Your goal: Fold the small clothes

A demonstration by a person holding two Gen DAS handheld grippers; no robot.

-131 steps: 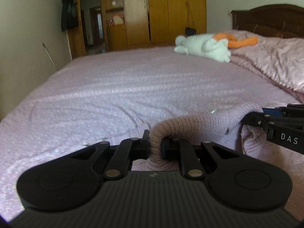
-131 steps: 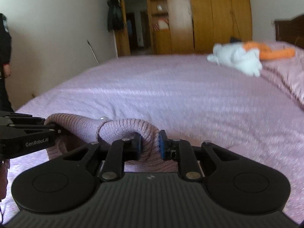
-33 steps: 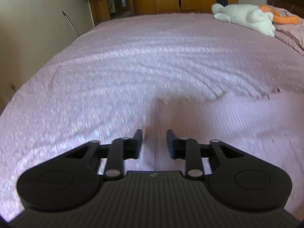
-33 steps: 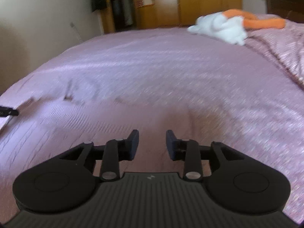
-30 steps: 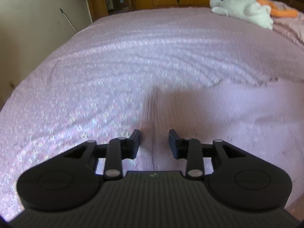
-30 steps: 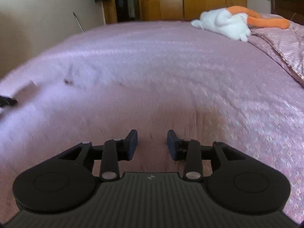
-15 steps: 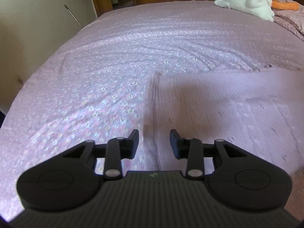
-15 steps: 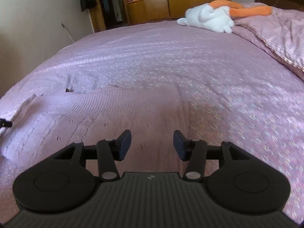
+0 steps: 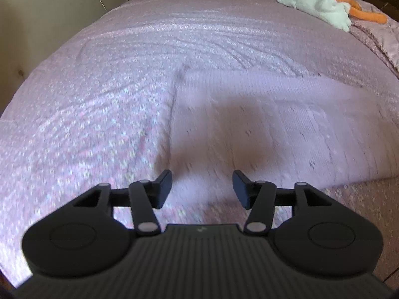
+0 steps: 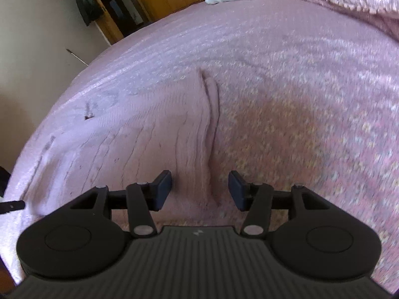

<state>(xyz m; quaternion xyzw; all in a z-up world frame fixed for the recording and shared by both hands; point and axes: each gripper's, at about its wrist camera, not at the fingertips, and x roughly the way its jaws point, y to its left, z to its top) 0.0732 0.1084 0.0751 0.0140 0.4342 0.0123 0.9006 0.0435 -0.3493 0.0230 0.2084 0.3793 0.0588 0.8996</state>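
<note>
We see a white plush toy (image 9: pixel 316 12) far up the pink bedspread (image 9: pixel 99 99); the pink knit garment (image 9: pixel 274 129) lies flat, left gripper (image 9: pixel 202 188) and right gripper (image 10: pixel 200 186) both spread, empty.

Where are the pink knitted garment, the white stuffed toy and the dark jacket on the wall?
pink knitted garment (image 9: pixel 274 124), left wrist view, flat middle.
white stuffed toy (image 9: pixel 314 2), left wrist view, its body.
dark jacket (image 10: pixel 86 5), right wrist view, its middle.

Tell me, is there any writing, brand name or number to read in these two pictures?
No readable words or numbers in either view.
Left hand-held gripper: small pale logo mark on its ribbed black body, no letters.
Right hand-held gripper: same small mark, no letters.
Pink knitted garment: no label visible.
</note>
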